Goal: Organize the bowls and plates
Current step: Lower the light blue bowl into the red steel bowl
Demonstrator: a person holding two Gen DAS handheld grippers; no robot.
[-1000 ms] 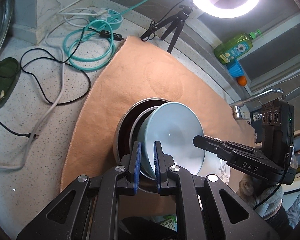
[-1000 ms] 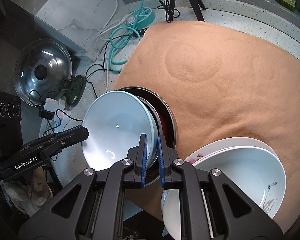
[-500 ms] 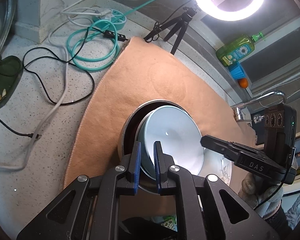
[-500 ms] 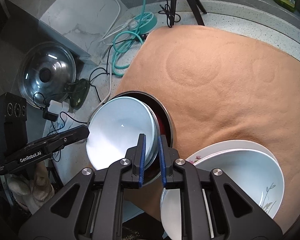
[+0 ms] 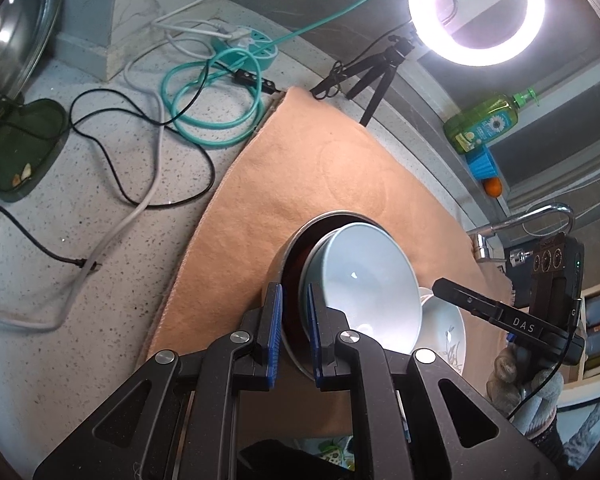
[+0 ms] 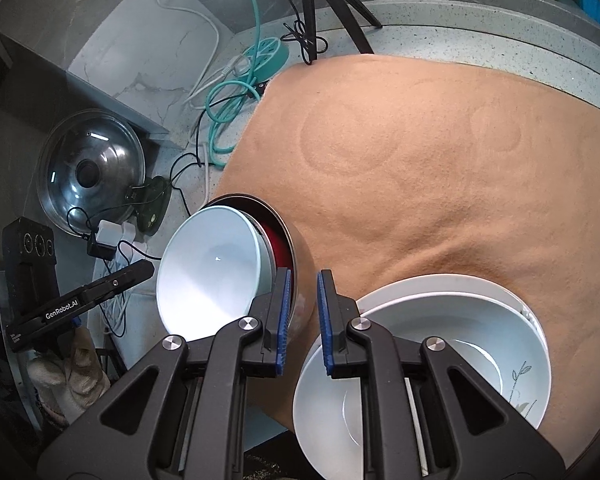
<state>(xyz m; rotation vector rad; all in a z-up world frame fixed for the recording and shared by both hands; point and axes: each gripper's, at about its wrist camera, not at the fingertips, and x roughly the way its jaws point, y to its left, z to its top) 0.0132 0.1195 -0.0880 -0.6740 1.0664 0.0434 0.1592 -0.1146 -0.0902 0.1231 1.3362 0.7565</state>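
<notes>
Left gripper (image 5: 292, 330): both blue pads clamped across the near rim of the metal bowl (image 5: 290, 240); the rim passes through the narrow gap between the pads. Grasp is on the metal wall, at its side facing the camera.

Metal bowl sits on the tan mat (image 5: 300, 176), tipped so that its dark red inside faces up and away. A light blue bowl (image 5: 364, 280) lies nested in it, tilted, its rim sticking out beyond the metal rim on the side toward the right gripper.

Right gripper (image 6: 303, 316): jaws nearly closed, with a narrow gap between the pads. In the right wrist view the metal bowl's outer wall (image 6: 300, 252) shows through that gap, and the left pad lies at the bowl's rim. Whether the pads press on the wall cannot be told from this view; the rim edge runs just beside the left pad, not clearly between the 2 pads. The light blue bowl (image 6: 212, 268) lies to the left of the fingers, not touched by them.

Stack of white dishes (image 6: 440, 320): a deep white bowl with a leaf print on top of a wider plate, on the mat just right of the right gripper, partly under its right finger.

Pot lid (image 6: 90, 168) leans near the wall, well apart from the bowls.
</notes>
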